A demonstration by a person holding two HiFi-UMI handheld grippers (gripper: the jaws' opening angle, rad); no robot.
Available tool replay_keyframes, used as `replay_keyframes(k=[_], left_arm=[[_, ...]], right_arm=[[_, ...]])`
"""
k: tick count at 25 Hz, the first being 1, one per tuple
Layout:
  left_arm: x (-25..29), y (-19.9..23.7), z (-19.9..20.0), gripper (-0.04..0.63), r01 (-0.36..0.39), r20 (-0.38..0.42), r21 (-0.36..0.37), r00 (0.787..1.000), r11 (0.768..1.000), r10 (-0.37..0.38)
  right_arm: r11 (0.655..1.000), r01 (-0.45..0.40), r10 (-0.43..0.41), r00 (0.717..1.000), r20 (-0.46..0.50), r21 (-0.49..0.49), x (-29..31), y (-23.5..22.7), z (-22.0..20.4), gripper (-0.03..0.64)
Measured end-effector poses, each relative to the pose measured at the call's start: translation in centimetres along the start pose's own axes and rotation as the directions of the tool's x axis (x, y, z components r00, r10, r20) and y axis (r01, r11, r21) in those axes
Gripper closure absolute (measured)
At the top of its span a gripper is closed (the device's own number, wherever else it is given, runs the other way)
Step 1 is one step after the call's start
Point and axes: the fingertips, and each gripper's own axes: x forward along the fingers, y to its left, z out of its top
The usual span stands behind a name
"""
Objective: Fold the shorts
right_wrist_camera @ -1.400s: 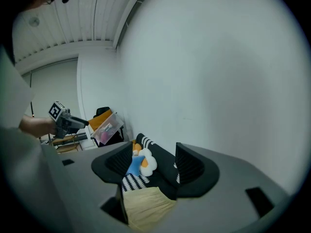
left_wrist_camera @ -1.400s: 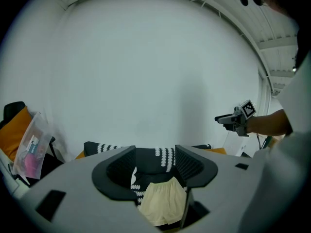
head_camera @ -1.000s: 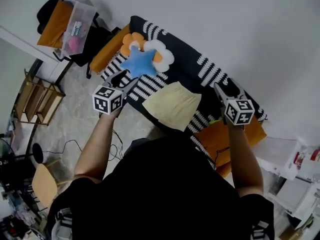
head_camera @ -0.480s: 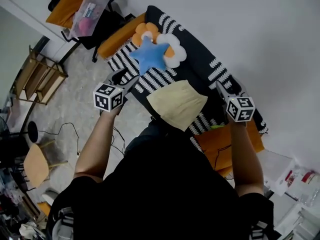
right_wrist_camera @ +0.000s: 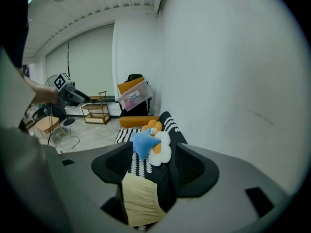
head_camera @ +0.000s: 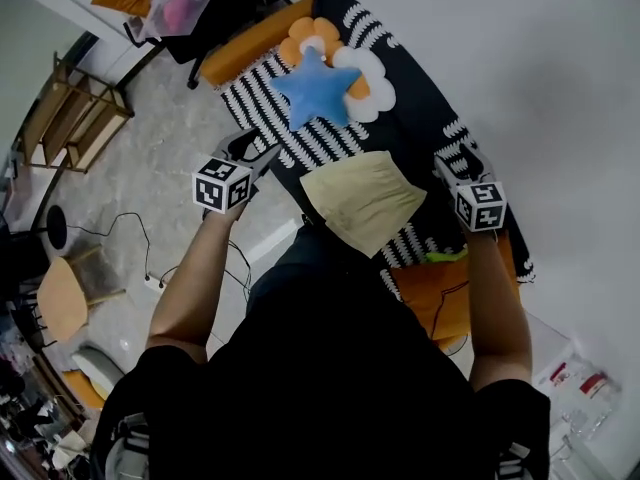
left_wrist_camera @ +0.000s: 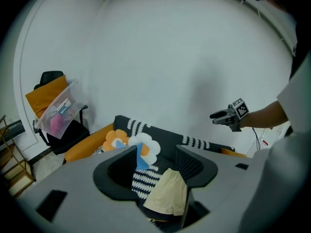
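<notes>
Pale yellow shorts [head_camera: 362,200] lie flat on the black-and-white patterned sofa [head_camera: 420,118], near its front edge. My left gripper [head_camera: 262,158] hovers to the left of them, off the sofa's front edge, open with nothing between its jaws. To the right of the shorts my right gripper [head_camera: 447,165] hangs by the sofa back, also open and holding nothing. In the left gripper view the shorts [left_wrist_camera: 167,193] show below the open gripper [left_wrist_camera: 155,154]. In the right gripper view the shorts [right_wrist_camera: 138,198] sit low between the spread jaws of that gripper [right_wrist_camera: 154,152].
A blue star pillow [head_camera: 315,86] and a white-and-orange flower pillow [head_camera: 372,70] lie at the sofa's far end. Orange cushions [head_camera: 440,293] show under the cover. A wooden rack [head_camera: 70,118], a wooden stool [head_camera: 60,298] and floor cables [head_camera: 130,238] stand left. A white wall [head_camera: 540,88] runs along the right.
The head view has swung, so the sofa and shorts sit higher and more to the right. Both grippers keep their places beside the shorts and stay open.
</notes>
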Motion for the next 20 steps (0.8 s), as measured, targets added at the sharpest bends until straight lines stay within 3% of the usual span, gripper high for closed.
replay_keyframes(k=[5,10,20], left_arm=[[3.1,3.2,-3.2,0.333,0.0,-0.063,-0.033,0.998,0.999,-0.002],[6.7,5.3,-6.2,0.333,0.023,-0.128,-0.015,0.991,1.0,-0.025],[13.6,9.6,-14.8,0.334,0.07,-0.257,-0.005,0.964,0.998,-0.069]], right_arm=[[0.996,-0.063,0.056,0.992,-0.116,-0.06,6.2,0.2,-2.5,0.341],[0.985,-0.124,0.096,0.972,-0.215,-0.12,11.0,0.8,-5.2,0.347],[0.927,-0.277,0.155,0.896,-0.416,-0.253,20.9,1.2,-11.8,0.382]])
